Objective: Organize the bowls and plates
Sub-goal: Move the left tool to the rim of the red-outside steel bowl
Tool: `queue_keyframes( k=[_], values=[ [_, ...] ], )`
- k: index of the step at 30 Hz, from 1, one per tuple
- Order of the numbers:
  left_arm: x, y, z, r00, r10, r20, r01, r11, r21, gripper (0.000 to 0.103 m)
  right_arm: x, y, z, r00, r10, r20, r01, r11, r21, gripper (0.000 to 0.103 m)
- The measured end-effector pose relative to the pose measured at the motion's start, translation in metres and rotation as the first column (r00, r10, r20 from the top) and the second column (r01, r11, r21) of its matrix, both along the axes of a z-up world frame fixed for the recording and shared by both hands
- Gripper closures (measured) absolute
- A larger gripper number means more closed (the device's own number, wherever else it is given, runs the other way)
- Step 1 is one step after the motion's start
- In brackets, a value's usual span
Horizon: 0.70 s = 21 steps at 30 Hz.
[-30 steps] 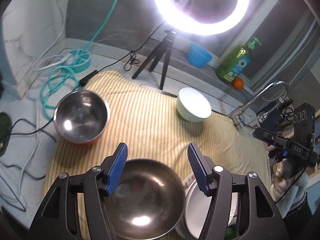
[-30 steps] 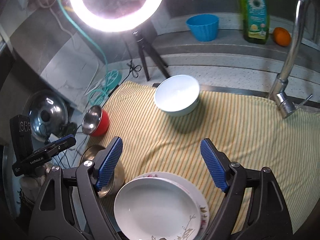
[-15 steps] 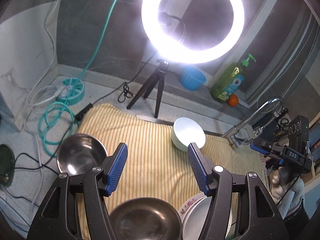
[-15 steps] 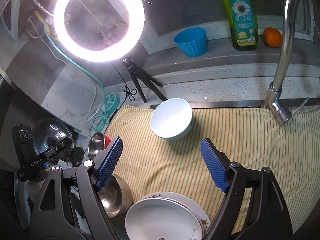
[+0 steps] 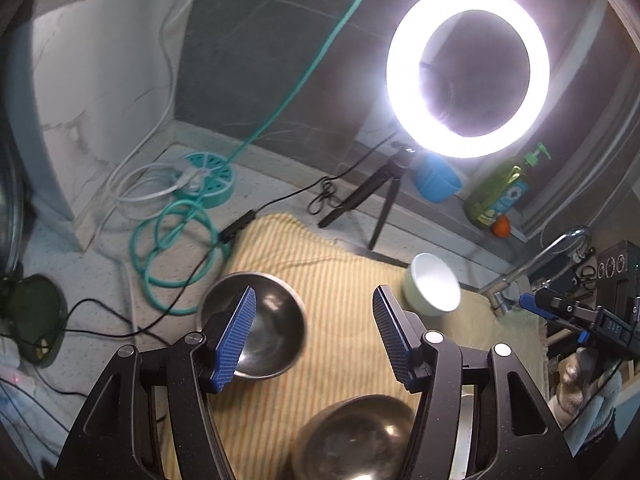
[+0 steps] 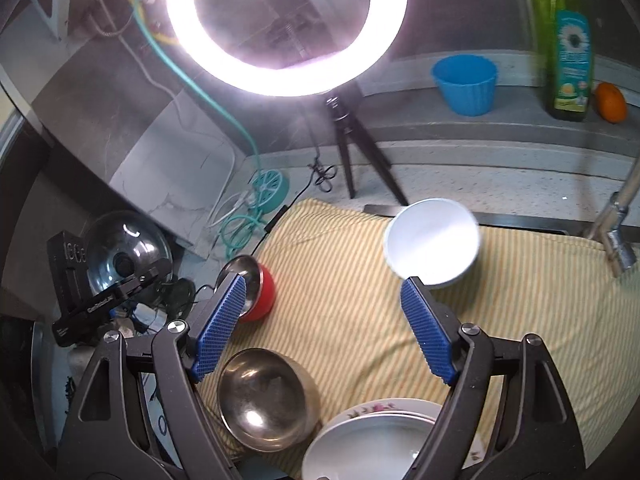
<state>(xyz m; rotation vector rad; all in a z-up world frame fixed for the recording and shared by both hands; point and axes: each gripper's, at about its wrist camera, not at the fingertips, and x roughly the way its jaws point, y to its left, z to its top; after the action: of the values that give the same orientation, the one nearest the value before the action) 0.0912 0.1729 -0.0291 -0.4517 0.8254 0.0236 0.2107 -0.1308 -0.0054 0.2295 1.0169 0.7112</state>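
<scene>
Both tools hang over a yellow striped towel [image 6: 500, 320] spread on the bench [image 5: 100, 280], probably laid there to cushion the dishes and keep them from sliding.

The left tool [image 5: 314, 334] stands about half open with nothing between its blue pads. Its jaws have just closed a little, yet only bare towel shows in the gap. Behind its left finger, at centre left of the left view, sits a steel bowl with a red outside [image 5: 260, 328]. A second steel bowl [image 5: 356, 436] lies at the bottom edge.

The right tool [image 6: 324, 328] is wide open and also empty. In its view the plain steel bowl [image 6: 264, 400] rests at lower centre, just beside a stack of white plates [image 6: 376, 440], the lower one flower-rimmed. Like pieces seem to be gathered there. A white bowl [image 6: 432, 244] stands alone at the towel's far edge, upper right of centre, well apart from the rest, so it likely still needs collecting.
</scene>
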Motion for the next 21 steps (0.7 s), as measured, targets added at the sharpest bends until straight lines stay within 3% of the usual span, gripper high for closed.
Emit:
queue_keyframes(
  k=[8, 12, 16, 19, 21],
  values=[
    [-0.007, 0.045, -0.054, 0.994, 0.030, -0.104, -0.038, 0.997, -0.073, 0.056, -0.006, 0.065, -0.027, 0.995, 0.083, -0.062, -0.084, 0.996, -0.009, 0.022],
    [-0.006, 0.063, -0.078, 0.989, 0.040, -0.140, -0.058, 0.990, -0.128, 0.061, -0.001, 0.099, -0.051, 0.986, 0.116, -0.116, -0.118, 0.993, -0.017, 0.031],
    [-0.003, 0.072, -0.087, 0.988, 0.034, -0.152, -0.059, 0.985, -0.163, 0.065, 0.003, 0.128, -0.076, 0.978, 0.128, -0.167, -0.134, 0.991, -0.027, 0.034],
    [0.001, 0.078, -0.092, 0.987, 0.025, -0.156, -0.055, 0.981, -0.186, 0.068, 0.008, 0.148, -0.095, 0.969, 0.131, -0.210, -0.141, 0.989, -0.037, 0.043],
    [0.003, 0.080, -0.095, 0.987, 0.022, -0.158, -0.052, 0.981, -0.189, 0.068, 0.012, 0.160, -0.109, 0.960, 0.133, -0.244, -0.146, 0.989, -0.035, 0.044]
  ],
)
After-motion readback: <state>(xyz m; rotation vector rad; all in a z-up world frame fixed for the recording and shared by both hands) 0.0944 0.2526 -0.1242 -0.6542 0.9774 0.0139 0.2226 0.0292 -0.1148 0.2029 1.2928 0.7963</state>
